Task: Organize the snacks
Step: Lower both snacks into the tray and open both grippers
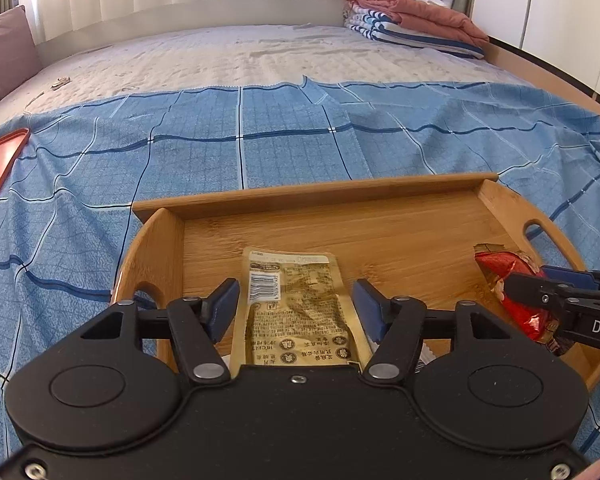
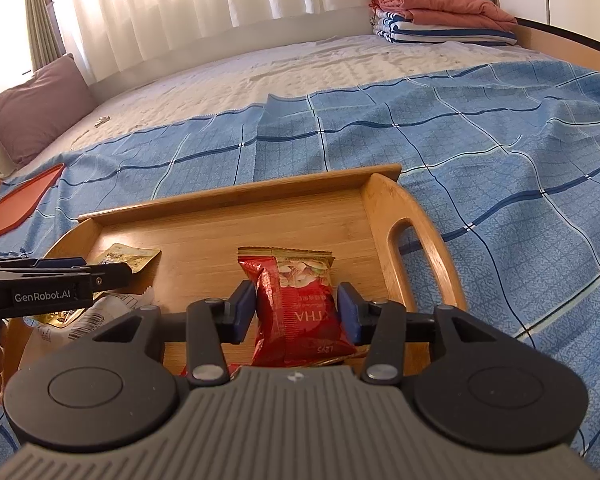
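red pkt (image 2: 296, 312) "THA", L gripper (image 2: 112, 276) "GenRobot.AI", barcode on gold pkt (image 1: 296, 312)

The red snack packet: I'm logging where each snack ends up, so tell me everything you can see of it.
The red snack packet is a glossy, crinkled foil pouch with a crimped gold top edge and a picture of pale nuts or beans on its front; its print reads upside down in the right wrist view. It lies on the floor of the wooden tray, toward the tray's right handle. The right gripper straddles it, blue pads at either side with a slight gap showing, so it looks just released or about to be gripped.
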The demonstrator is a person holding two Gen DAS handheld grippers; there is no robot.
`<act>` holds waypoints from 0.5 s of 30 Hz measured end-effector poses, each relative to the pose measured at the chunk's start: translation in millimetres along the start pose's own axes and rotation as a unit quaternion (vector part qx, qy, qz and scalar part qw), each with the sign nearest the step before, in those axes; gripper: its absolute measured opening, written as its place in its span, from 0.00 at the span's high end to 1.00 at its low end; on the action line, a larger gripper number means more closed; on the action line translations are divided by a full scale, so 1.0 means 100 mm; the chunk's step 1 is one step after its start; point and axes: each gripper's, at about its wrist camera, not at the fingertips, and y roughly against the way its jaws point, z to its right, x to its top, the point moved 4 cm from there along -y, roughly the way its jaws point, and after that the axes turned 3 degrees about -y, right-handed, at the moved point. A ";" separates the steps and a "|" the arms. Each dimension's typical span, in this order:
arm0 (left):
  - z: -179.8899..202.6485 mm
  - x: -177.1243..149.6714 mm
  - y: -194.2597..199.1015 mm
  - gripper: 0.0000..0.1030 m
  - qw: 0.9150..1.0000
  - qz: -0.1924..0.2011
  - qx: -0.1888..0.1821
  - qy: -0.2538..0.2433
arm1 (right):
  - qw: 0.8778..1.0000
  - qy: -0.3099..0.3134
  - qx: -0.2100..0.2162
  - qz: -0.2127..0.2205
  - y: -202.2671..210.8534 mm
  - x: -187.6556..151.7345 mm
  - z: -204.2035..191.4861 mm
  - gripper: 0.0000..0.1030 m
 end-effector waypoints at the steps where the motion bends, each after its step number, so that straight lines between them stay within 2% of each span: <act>1: 0.00 0.00 0.02 0.30 1.000 0.002 -0.001 0.001 | 1.000 -0.001 0.003 0.001 0.01 0.00 0.00 0.45; 2: 0.00 0.00 0.04 0.24 1.000 0.005 0.000 0.002 | 1.000 -0.003 0.005 0.003 0.02 0.01 0.00 0.40; 4: 0.00 0.00 0.09 0.22 1.000 0.012 0.003 0.001 | 1.000 -0.005 0.009 0.006 0.06 0.01 0.00 0.34; 6: 0.00 0.00 0.15 0.18 1.000 0.013 0.008 -0.002 | 1.000 -0.004 0.010 0.010 0.11 0.01 -0.02 0.32; 15: 0.01 -0.07 0.71 0.10 0.999 0.038 0.017 0.000 | 1.000 0.013 0.015 0.023 0.51 0.02 -0.10 0.26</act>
